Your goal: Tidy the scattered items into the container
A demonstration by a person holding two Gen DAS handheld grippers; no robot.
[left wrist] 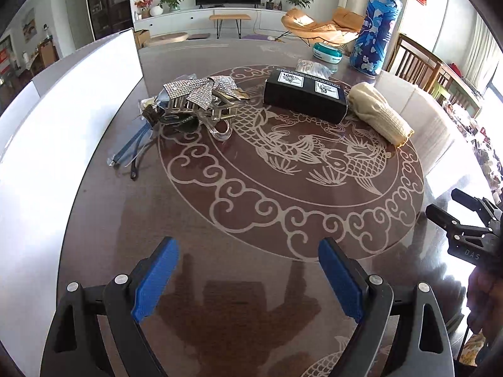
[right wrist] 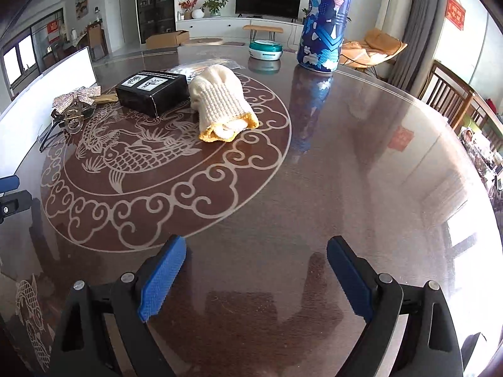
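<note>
Brown glossy table [right wrist: 314,188] carries fish patterns.

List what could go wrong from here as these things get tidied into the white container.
1. The sparkly bow, glasses and clips lie tangled in one heap; lifting one may drag the others.
2. The tall blue canister stands upright behind the knit roll; a reach past could topple it.
3. The glossy table may let the black box slide.
</note>
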